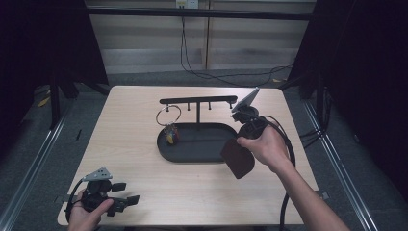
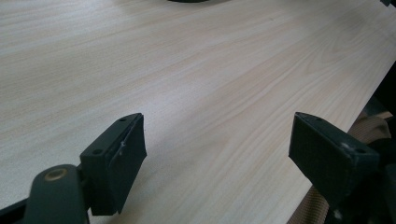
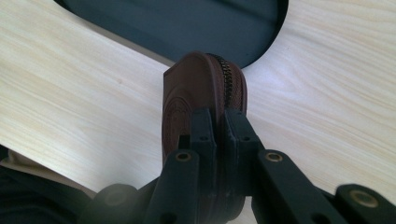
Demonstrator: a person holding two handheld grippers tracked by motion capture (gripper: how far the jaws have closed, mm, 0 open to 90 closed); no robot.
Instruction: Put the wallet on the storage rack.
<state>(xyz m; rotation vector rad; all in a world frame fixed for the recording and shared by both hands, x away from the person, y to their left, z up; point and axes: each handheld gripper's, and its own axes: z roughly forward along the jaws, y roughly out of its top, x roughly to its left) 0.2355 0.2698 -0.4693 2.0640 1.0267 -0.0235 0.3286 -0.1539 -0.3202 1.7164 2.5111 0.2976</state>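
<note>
Right gripper [image 3: 217, 126], fingers closed on a brown zippered pouch [image 3: 201, 88], holds it above the table [image 1: 144, 183] beside the black stand's tray [image 1: 192, 144]; hanging remains. Left gripper [image 2: 217, 154] rests open, idle.

The right gripper [image 3: 218, 122] is hiding the brown pouch's [image 3: 196, 93] lower part; the black tray [image 3: 187, 23] is running off the picture's top edge.

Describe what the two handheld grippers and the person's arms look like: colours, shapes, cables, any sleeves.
Both the left gripper and the right gripper are black, each topped by a grey three-cornered plate and trailing a black cable. Their jaws are flat black blocks on hinged links with brass-coloured pins. The forearms are bare, no sleeves.
</note>
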